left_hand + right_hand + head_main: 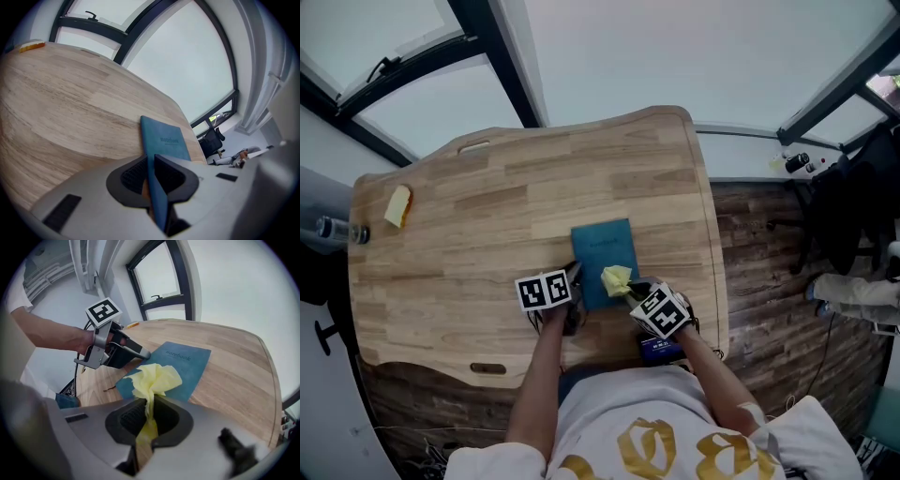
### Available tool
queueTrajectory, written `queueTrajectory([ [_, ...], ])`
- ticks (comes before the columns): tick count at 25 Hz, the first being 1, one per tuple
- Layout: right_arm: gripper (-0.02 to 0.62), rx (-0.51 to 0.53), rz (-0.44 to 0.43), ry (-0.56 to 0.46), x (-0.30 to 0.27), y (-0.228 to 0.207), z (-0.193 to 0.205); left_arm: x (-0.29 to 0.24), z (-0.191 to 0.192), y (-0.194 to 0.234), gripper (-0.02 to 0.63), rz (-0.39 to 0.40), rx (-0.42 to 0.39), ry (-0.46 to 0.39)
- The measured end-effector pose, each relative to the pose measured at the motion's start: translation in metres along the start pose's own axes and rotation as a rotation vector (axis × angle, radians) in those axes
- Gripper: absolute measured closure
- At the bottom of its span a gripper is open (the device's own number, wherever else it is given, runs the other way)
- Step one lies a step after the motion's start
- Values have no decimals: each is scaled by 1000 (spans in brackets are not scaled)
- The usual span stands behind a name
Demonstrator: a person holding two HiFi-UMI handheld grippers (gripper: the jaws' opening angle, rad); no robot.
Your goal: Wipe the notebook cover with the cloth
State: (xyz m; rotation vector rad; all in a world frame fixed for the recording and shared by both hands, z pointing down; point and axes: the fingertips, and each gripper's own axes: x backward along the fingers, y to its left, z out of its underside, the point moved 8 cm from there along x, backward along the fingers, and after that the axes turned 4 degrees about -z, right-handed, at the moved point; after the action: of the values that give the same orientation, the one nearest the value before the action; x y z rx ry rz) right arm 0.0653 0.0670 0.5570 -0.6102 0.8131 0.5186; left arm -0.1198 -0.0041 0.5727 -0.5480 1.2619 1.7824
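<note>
Two grips: left gripper [152, 161] fingers clamp notebook [605, 248] edge; right gripper [149, 404] fingers pinch cloth [154, 378], hiding part of notebook.

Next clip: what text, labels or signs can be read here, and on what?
"notebook": on the cover of the teal notebook.
A smaller line beneath it: too small to read.
The marker cubes: black-and-white patterns only, no words.
Gold print on the person's shirt: cut off, unreadable.

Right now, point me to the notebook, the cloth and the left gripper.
notebook [602, 247]: head view, middle of blue cover.
cloth [157, 378]: right gripper view, bunched yellow end.
left gripper [575, 278]: head view, between its fingertips.
</note>
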Motion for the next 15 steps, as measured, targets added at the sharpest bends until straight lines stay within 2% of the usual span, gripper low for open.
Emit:
queueTrajectory([
  [7,558,-65,15,-12,8,-11,9,1,2,-2,549,-12,-12,-5],
  [15,558,-44,33,-3,4,-22,-3,1,1,-2,549,-10,-13,-5],
])
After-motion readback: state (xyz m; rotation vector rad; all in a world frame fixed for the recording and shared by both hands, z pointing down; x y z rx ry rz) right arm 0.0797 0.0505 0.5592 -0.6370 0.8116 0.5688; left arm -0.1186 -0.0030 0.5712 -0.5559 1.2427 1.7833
